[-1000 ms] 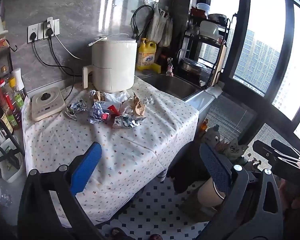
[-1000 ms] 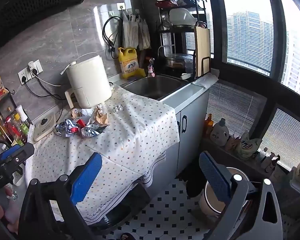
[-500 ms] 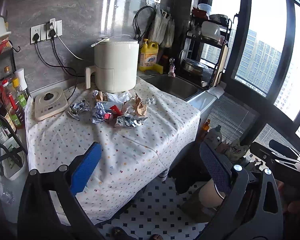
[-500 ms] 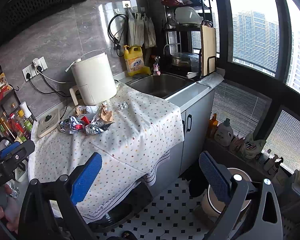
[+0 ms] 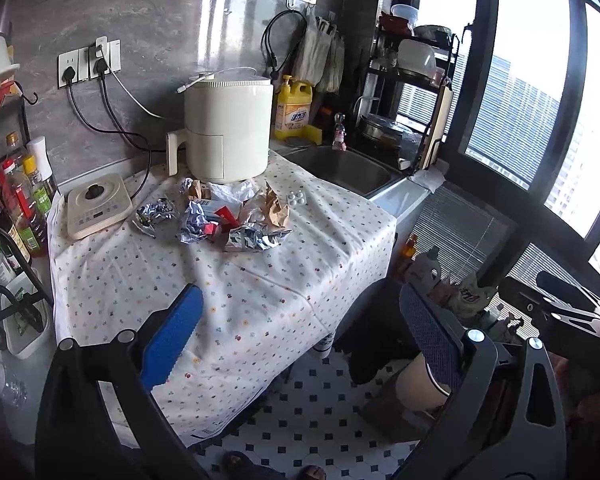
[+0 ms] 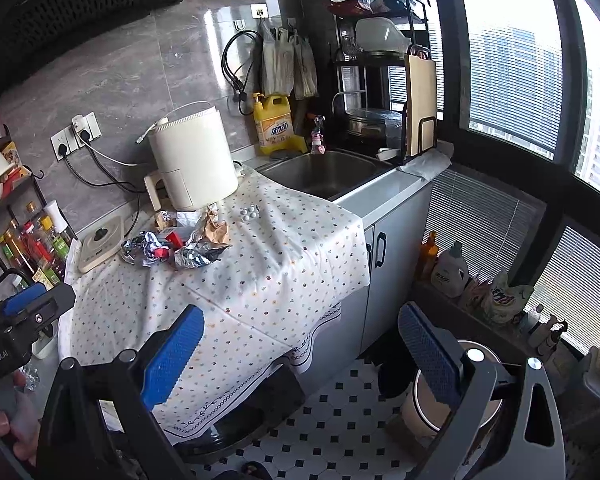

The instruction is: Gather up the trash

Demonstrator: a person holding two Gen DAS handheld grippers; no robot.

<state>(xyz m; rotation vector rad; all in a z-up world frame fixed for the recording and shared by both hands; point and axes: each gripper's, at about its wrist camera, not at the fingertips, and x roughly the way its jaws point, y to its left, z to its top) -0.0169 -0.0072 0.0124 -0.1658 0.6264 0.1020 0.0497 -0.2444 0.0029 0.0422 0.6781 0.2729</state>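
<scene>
While both tools hang well short of the tabletop, the left gripper (image 5: 300,348) fills the bottom of its own view with its jaws spread wide, nothing between the blue pads and nothing touched. The right gripper (image 6: 300,352) sits the same way at the bottom of its view, jaws wide apart and empty. The left gripper also shows at the lower left edge of the right wrist view, and the right one at the lower right edge of the left wrist view.

Below them lies a black-and-white tiled floor (image 6: 340,432), and at the lower right of the right wrist view stands a round bin (image 6: 424,404), partly hidden behind the right pad.

Further off, in the middle of both frames, a flowered cloth (image 5: 260,280) covers the tabletop. The trash (image 5: 228,220) lies in a loose heap toward its far side: crumpled foil wrappers, a red scrap, brown paper and clear plastic. Just right of the heap rests a small blister pack (image 5: 297,199).

Behind the heap stands a cream air fryer (image 5: 228,128), with a flat cream appliance (image 5: 98,204) to its left. Right of the fryer come a yellow detergent jug (image 5: 294,110) and the sink (image 5: 340,168).
</scene>
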